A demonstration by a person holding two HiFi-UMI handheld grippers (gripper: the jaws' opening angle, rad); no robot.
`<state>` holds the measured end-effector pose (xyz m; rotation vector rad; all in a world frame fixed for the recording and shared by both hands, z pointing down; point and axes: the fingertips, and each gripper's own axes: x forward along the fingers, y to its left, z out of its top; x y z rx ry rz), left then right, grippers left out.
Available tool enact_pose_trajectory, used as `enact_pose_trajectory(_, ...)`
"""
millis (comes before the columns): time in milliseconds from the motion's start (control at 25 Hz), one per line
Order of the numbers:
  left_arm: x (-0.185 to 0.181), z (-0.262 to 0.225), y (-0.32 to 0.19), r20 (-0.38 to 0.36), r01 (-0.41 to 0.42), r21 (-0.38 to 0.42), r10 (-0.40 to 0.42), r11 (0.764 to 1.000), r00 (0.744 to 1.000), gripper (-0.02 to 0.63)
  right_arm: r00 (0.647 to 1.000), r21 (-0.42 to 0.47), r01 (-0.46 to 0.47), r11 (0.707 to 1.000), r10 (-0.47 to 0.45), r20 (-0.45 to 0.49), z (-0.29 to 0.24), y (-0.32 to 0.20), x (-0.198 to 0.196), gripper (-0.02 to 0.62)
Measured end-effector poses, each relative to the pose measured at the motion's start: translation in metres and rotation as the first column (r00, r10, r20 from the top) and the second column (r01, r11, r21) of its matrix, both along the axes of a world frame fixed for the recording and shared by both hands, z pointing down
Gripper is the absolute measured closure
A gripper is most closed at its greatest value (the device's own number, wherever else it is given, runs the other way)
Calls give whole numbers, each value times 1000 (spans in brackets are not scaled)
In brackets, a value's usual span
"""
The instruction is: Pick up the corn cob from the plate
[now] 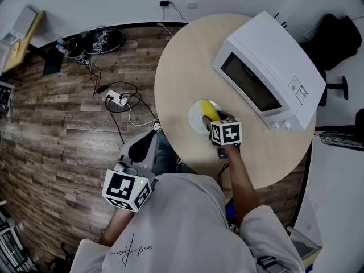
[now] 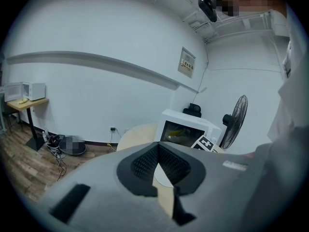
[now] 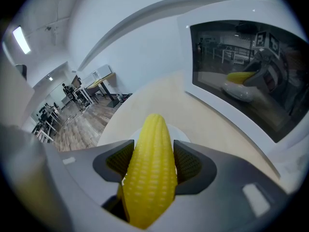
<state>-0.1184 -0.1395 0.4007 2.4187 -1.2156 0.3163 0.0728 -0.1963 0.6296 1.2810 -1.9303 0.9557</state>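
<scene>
Yellow corn cob [image 3: 147, 187], one, clamped in right gripper [image 3: 153, 146] over one plate [image 1: 195, 118]; left gripper [image 2: 157, 148] closed, empty.

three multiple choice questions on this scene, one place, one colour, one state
1. Where does the white microwave oven stand?
A. on the round pale wooden table
B. on a stool
C. on a shelf

2. What colour is the round plate under the right gripper?
A. blue
B. white
C. black

3. How do the right gripper's jaws stand?
A. wide apart, empty
B. shut on nothing
C. shut on the yellow corn cob

Answers: 1 A, the head view shows it on the tabletop; 2 B, its white rim shows beside the cob; 3 C, both pads press the cob's sides.
</scene>
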Motion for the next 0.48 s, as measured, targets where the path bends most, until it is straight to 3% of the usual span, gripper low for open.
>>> enact_pose_trajectory(480,-2,-9,-2,-27,29,18,-28,999,999,612,999,49,-26,998,25,20,-18,3,7,325)
